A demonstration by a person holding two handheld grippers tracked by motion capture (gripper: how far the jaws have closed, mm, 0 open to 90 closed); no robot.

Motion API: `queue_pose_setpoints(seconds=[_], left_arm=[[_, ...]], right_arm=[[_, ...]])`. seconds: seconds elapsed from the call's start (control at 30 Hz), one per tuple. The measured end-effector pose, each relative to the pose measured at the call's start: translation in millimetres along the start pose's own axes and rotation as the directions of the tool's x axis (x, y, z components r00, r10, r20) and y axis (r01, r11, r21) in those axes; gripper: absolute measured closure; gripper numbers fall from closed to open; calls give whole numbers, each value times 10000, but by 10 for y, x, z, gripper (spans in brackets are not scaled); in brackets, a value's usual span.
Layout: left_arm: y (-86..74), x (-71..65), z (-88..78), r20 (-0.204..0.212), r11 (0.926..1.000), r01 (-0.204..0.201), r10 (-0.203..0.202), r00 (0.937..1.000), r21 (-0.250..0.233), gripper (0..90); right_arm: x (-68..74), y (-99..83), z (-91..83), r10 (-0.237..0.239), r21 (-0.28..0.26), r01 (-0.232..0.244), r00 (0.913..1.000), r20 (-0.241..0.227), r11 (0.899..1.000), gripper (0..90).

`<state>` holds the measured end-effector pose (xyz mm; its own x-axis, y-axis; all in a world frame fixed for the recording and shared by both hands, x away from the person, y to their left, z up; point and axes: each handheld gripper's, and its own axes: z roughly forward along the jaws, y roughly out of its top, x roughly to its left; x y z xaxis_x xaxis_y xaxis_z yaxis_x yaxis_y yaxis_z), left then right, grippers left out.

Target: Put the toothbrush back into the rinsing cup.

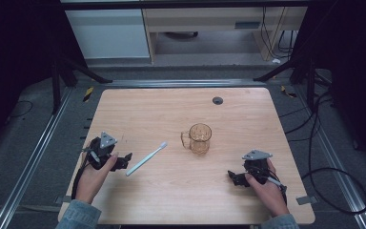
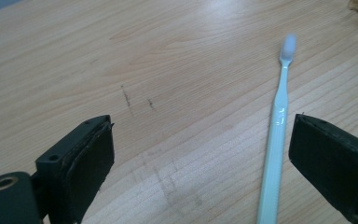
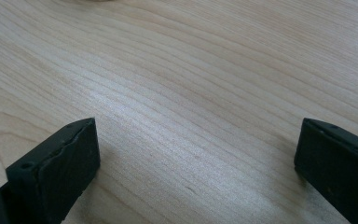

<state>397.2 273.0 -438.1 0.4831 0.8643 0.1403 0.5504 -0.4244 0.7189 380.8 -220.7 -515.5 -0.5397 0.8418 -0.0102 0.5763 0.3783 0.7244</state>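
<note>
One toothbrush (image 1: 146,159) lies flat on the wooden worktop (image 1: 228,114), left of centre. Its long axis runs on a diagonal: the white bristle head points toward the far right, at the mug, and the pale blue handle end points back toward the near left, at the left gripper (image 1: 124,160). In the left gripper view the toothbrush (image 2: 276,140) runs up between the two black fingers (image 2: 81,163), close beside the right-hand one and apart from the other; whether it touches that finger is hard to tell. The fingers stand wide apart, holding nothing.

One amber glass mug (image 1: 199,138) stands upright near the middle of the worktop, its handle on the left side, well apart from the brush head.

The right gripper (image 1: 236,177) rests at the near right, held by a hand (image 1: 267,188). Its fingers (image 3: 58,168) are likewise spread wide over bare wood.

Two grippers, one brush, one mug.
</note>
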Motion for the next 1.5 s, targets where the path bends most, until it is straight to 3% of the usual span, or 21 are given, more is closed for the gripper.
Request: queue_pose_setpoints(seconds=[0.07, 0.1, 0.23, 0.3, 0.33, 0.37, 0.5, 0.57, 0.73, 0.77, 0.97, 1.0, 1.03, 1.1, 1.13, 1.17, 1.2, 1.23, 1.27, 1.37, 1.5], left_arm=[[26, -2, 23, 72, 9998, -151, 150, 9999, 87, 71], [61, -11, 37, -9, 9987, -433, 433, 9991, 282, 71], [131, -35, 44, 121, 9946, -848, 842, 9964, 600, 70], [199, -51, 62, 536, 9831, -1397, 1341, 9895, 1187, 71], [199, -51, 62, 536, 9831, -1397, 1341, 9895, 1187, 74], [228, -51, 82, 571, 9728, -1664, 1591, 9856, 1614, 74], [264, -46, 114, 778, 9697, -1567, 1444, 9865, 1876, 74], [295, -31, 153, 743, 9589, -1516, 1375, 9877, 2397, 73], [277, -23, 216, 961, 9567, -1235, 1013, 9902, 2635, 64], [276, -25, 232, 1017, 9522, -1228, 978, 9900, 2798, 63], [366, -59, 286, 1596, 9291, -1514, 1020, 9819, 3375, 51], [366, -59, 286, 1596, 9291, -1514, 1020, 9819, 3375, 51], [402, -82, 305, 1739, 9225, -1615, 1053, 9791, 3505, 51], [418, -104, 315, 1719, 9197, -1706, 1153, 9783, 3536, 54], [444, -145, 333, 1901, 9103, -1915, 1281, 9734, 3671, 56], [444, -145, 333, 1901, 9103, -1915, 1281, 9734, 3671, 56], [479, -171, 342, 2054, 9014, -2156, 1459, 9677, 3755, 57], [504, -172, 343, 2066, 8977, -2264, 1566, 9658, 3780, 58], [534, -168, 341, 2052, 8970, -2316, 1630, 9650, 3766, 62], [627, -139, 320, 2032, 9075, -2158, 1494, 9677, 3604, 75], [684, -142, 308, 2112, 9036, -2250, 1551, 9651, 3646, 93]], right_arm=[[9, 5, -10, 200, 61, -199, 9997, -114, 9998, 3], [9, 5, -9, 255, 54, -255, 9996, -84, 9997, 4], [-4, 4, -1, 157, 38, -157, 9998, 78, 9999, 4], [23, -3, -8, 388, 2, -388, 9989, 278, 9992, 4], [24, -7, -6, 320, -23, -319, 9989, 346, 9995, 4], [25, -8, -6, 316, -26, -315, 9989, 346, 9995, 4], [25, -3, -9, 405, 10, -405, 9989, 246, 9992, 3], [23, -1, -8, 388, 23, -388, 9989, 257, 9992, 3], [18, 0, -5, 348, 19, -349, 9990, 278, 9994, 3], [15, 0, -2, 324, 2, -325, 9991, 283, 9995, 3], [10, 6, 3, 436, -5, -436, 9984, 368, 9990, 3], [10, 6, 3, 436, -5, -436, 9984, 368, 9990, 3], [10, 6, 3, 437, -14, -437, 9984, 372, 9990, 3], [11, 6, 4, 449, -13, -449, 9983, 382, 9990, 3], [11, 6, 4, 458, -12, -458, 9982, 383, 9990, 3], [11, 6, 4, 458, -12, -458, 9982, 383, 9990, 3], [9, 6, 3, 449, -6, -449, 9982, 389, 9990, 3], [10, 7, 4, 465, -12, -465, 9981, 408, 9989, 3], [10, 8, 5, 471, -14, -471, 9980, 414, 9989, 3], [8, 7, 7, 456, -25, -455, 9980, 437, 9990, 3], [10, 7, 7, 482, -20, -482, 9979, 436, 9988, 3]])
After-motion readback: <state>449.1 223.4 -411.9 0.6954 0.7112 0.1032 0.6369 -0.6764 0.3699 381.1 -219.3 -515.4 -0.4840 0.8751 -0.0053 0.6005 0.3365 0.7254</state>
